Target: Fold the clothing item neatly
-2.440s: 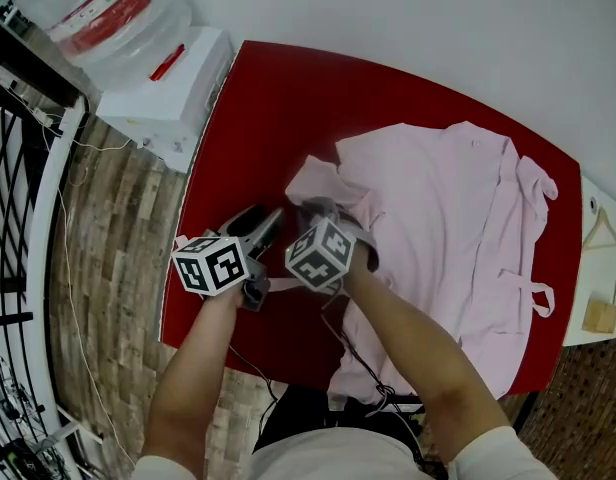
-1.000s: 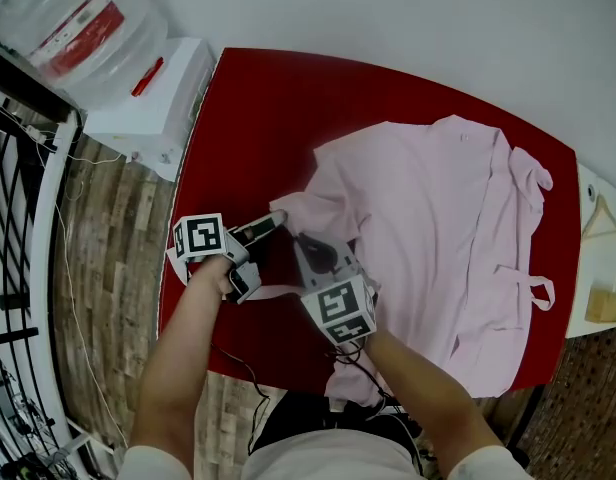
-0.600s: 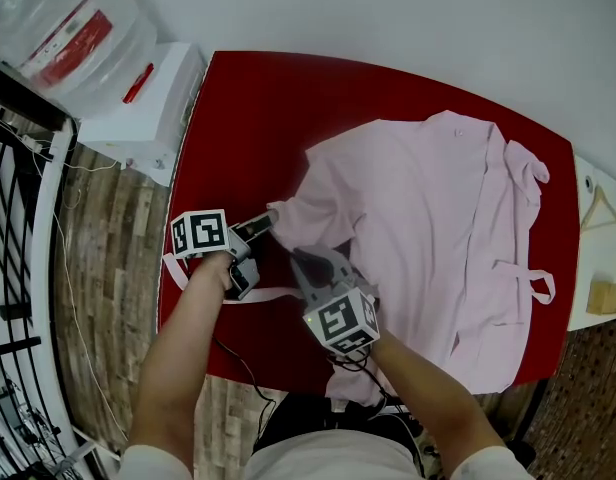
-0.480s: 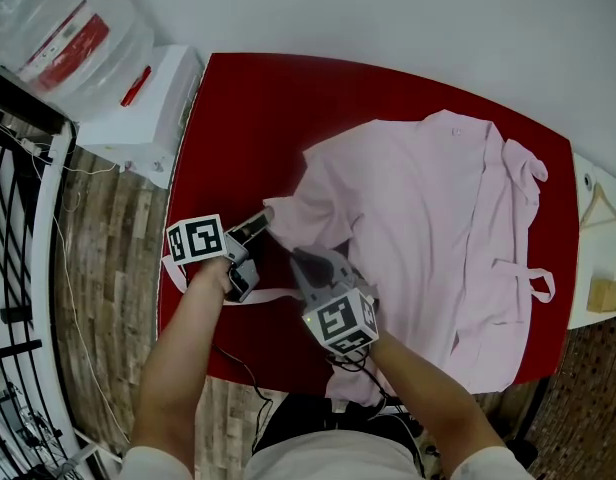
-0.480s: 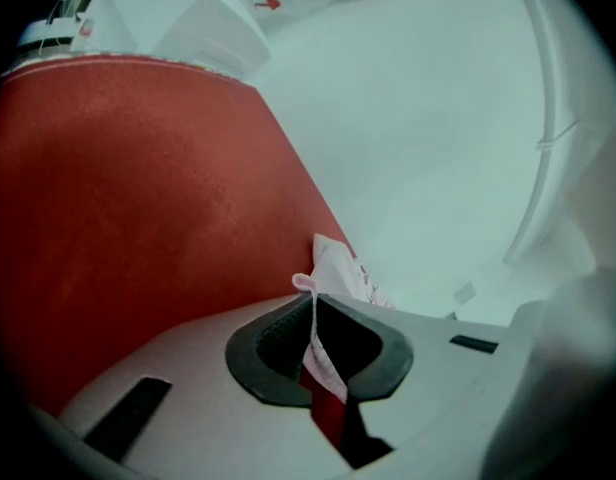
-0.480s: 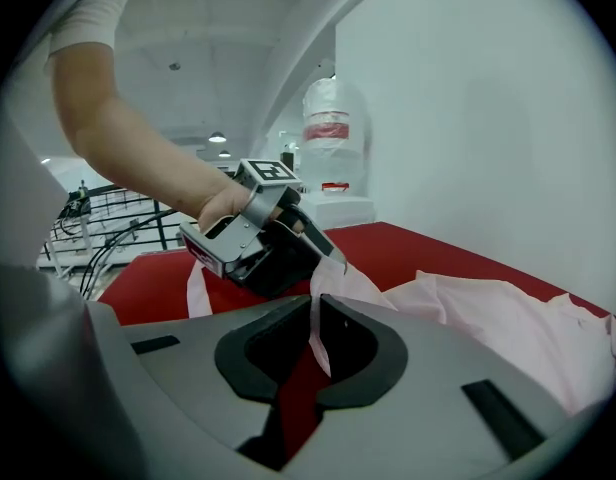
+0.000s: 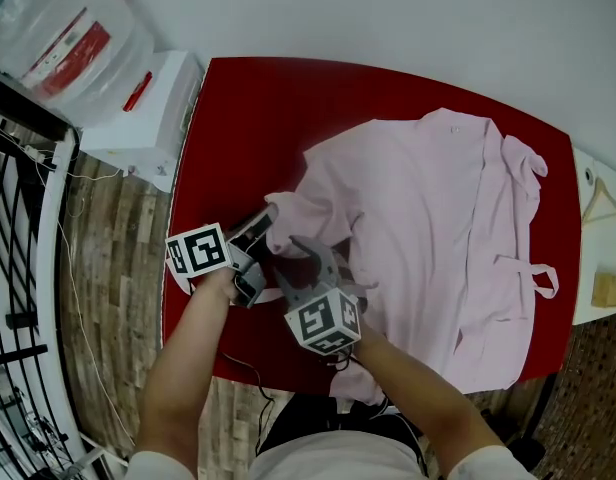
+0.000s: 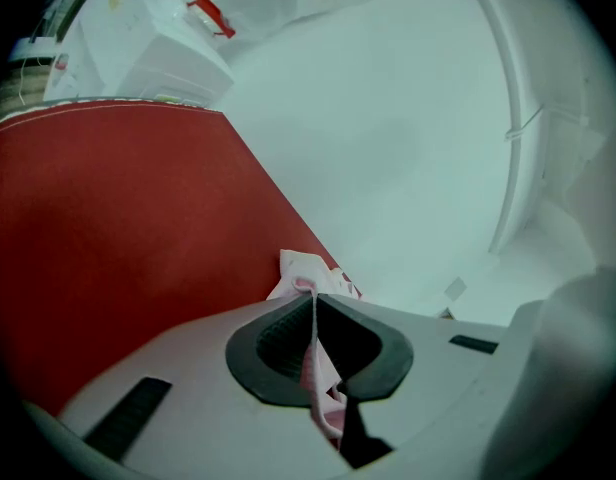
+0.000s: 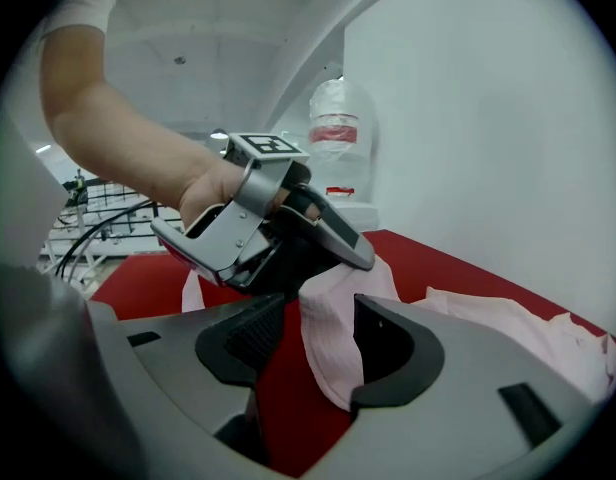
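Lying spread over the right half of the red table [image 7: 238,108], the pink garment [image 7: 438,228] is crumpled rather than flat, with soft ridges running down it. One hem hangs off the near table edge. A narrow tie [image 7: 533,270] loops out near its right side, and its left corner is drawn up into a peak toward the two grippers.

No writing can be read on the cloth. The water bottle [image 7: 58,33] beyond the table's left end carries a red label, too blurred to read. It sits on a white dispenser [image 7: 148,103]. Each gripper's cube bears black-and-white square markers.

The left gripper [image 7: 266,214] has just closed its jaws, and they stand together with a thin fold of the pink corner pinched between the pads, as the left gripper view [image 8: 313,303] shows. The right gripper [image 7: 304,258] sits just beside it. Its jaws have just been opening and stand apart. A fold of the same corner hangs loose in the gap [image 9: 323,320], against one pad and clear of the other.
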A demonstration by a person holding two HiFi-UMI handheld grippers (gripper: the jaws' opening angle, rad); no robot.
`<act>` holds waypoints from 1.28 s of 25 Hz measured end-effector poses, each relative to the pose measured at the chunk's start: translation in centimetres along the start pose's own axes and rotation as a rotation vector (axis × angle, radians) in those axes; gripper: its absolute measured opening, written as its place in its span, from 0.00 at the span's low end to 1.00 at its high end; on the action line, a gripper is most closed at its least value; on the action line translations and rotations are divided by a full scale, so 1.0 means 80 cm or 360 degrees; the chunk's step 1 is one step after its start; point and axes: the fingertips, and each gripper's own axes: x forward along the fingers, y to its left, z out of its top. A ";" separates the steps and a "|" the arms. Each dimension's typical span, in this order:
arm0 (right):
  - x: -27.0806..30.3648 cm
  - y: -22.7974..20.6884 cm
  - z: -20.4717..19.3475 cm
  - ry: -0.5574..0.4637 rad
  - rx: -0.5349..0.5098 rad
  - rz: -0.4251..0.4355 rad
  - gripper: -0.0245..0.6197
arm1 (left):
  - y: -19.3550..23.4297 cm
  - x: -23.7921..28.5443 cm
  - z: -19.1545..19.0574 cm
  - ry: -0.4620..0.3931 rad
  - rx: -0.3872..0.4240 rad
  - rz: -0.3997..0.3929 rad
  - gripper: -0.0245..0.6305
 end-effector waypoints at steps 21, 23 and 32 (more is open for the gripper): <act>-0.052 -0.026 0.118 -0.0187 -0.0127 -0.0195 0.10 | -0.122 -0.048 0.077 -0.0288 0.0521 -0.0156 0.06; -0.060 -0.029 0.137 -0.0225 -0.0127 -0.0209 0.10 | -0.146 -0.054 0.090 -0.0334 0.0577 -0.0185 0.06; -0.108 -0.060 0.193 -0.0348 -0.0119 -0.0325 0.10 | -0.247 -0.051 0.118 -0.0411 0.0793 -0.0333 0.06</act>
